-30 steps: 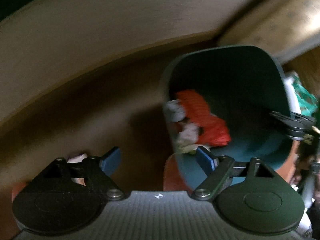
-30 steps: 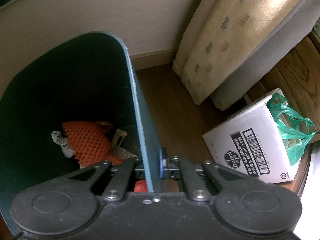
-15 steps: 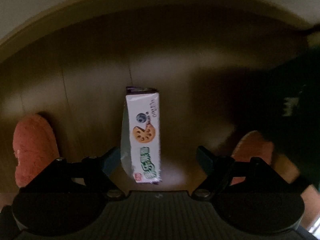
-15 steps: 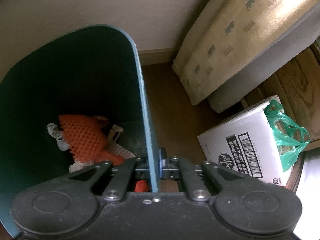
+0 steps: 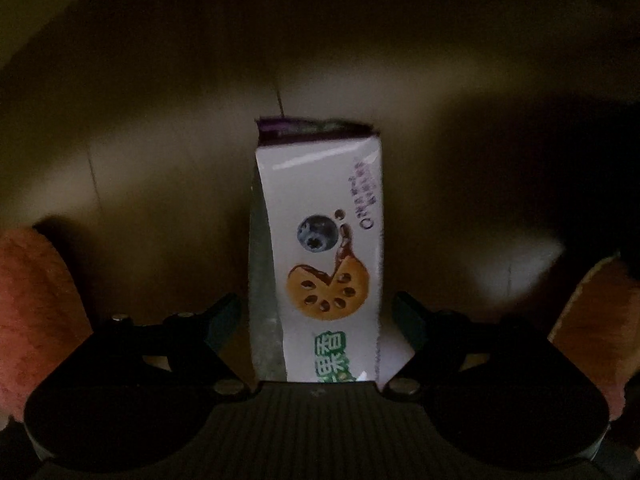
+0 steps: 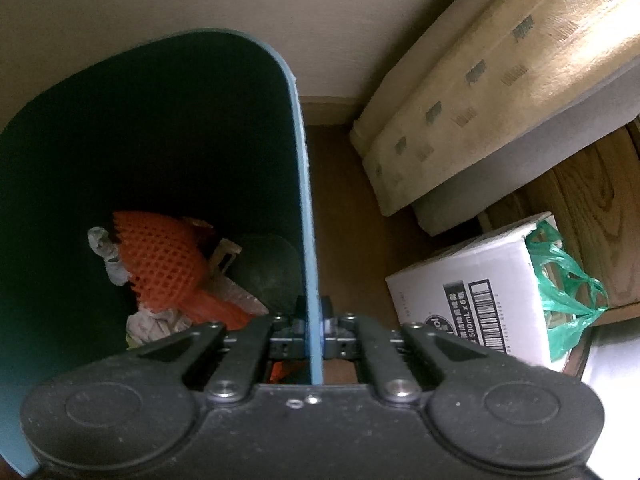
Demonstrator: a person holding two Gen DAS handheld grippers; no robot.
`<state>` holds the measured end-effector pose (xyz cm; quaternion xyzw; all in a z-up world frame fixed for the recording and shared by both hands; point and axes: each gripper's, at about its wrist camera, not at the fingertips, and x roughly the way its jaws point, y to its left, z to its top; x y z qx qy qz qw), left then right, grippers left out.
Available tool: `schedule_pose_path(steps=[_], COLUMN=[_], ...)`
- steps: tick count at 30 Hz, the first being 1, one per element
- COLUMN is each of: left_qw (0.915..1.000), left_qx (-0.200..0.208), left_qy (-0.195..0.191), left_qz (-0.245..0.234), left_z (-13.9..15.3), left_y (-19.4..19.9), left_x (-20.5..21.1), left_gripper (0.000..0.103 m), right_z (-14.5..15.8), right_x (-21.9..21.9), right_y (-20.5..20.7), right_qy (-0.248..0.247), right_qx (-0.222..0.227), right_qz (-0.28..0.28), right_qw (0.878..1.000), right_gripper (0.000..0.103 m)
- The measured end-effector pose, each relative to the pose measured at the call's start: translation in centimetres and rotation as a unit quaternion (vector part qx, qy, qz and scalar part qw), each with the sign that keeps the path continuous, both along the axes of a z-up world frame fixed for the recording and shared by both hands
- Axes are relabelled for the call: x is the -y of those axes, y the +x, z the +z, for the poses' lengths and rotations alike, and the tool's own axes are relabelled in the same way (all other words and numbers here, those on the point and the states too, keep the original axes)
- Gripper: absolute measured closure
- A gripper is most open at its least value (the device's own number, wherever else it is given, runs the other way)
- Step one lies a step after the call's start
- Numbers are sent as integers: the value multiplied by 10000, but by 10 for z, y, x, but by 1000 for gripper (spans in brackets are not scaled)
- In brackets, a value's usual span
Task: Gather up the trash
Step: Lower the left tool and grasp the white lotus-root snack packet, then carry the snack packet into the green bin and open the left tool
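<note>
A white snack wrapper (image 5: 328,248) with a blueberry and biscuit picture lies flat on the dark wooden floor. My left gripper (image 5: 318,320) hangs just above it, open, with the wrapper's near end between the two fingers and a gap on each side. In the right wrist view my right gripper (image 6: 314,326) is shut on the rim of a teal trash bin (image 6: 298,152). Inside the bin lie an orange foam net (image 6: 164,264) and crumpled paper (image 6: 154,326).
Two pink slippers (image 5: 36,304) (image 5: 592,312) sit on the floor at either side of the left gripper. Right of the bin stand a white cardboard box (image 6: 476,296) with a green plastic bag (image 6: 568,304), and a beige cushioned seat (image 6: 492,88) against the wall.
The left gripper swung away from the bin and dropped toward the floor, so the wrapper now looms large between its fingers. The right gripper kept its hold on the bin rim.
</note>
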<state>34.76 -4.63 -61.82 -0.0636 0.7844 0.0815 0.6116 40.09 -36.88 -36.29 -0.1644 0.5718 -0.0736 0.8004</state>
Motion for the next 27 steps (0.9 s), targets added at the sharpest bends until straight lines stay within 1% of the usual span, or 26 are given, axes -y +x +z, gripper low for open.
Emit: schedule_pose_path(steps=[4, 6, 7, 9, 11, 15, 17, 20, 22, 23, 25, 27], left_qw=[10000, 10000, 10000, 9999, 9999, 9998, 9997, 9991, 9985, 9981, 9967, 9947], left_qx=[0, -11, -8, -20, -29, 152, 234, 414, 550, 621, 815, 1016], left_qy=[-24, -26, -21, -42, -4, 20, 52, 45, -4, -3, -42, -83], left_qz=[34, 60, 81, 135, 149, 92, 73, 91, 71, 47, -37, -102], left_z=[-9, -11, -11, -10, -8, 4, 13, 30, 45, 55, 78, 104], left_y=[-2, -1, -2, 1, 2, 6, 7, 11, 15, 17, 23, 27], left_x=[-5, -7, -8, -10, -10, -6, -3, -1, 1, 3, 6, 10], left_gripper=[21, 22, 25, 53, 60, 62, 63, 63, 63, 63, 63, 63], right_z=[-2, -2, -2, -1, 0, 4, 6, 8, 8, 9, 12, 13], right_x=[-3, -4, -4, -4, -4, -1, -2, -2, -2, 0, 4, 1], right_y=[2, 2, 2, 3, 3, 2, 2, 1, 1, 1, 2, 2], right_qy=[-89, -97, -98, -109, -72, 132, 125, 253, 282, 386, 602, 609], right_qx=[-25, -34, -40, -54, -65, -74, -26, 62, 75, 93, 112, 123], right_qz=[1, 1, -1, 7, -6, -93, -83, -172, -185, -266, -406, -349], right_qw=[10000, 9999, 9999, 9999, 10000, 9998, 9999, 9995, 9994, 9989, 9973, 9975], right_gripper=[99, 99, 99, 99, 100, 102, 102, 101, 100, 99, 97, 96])
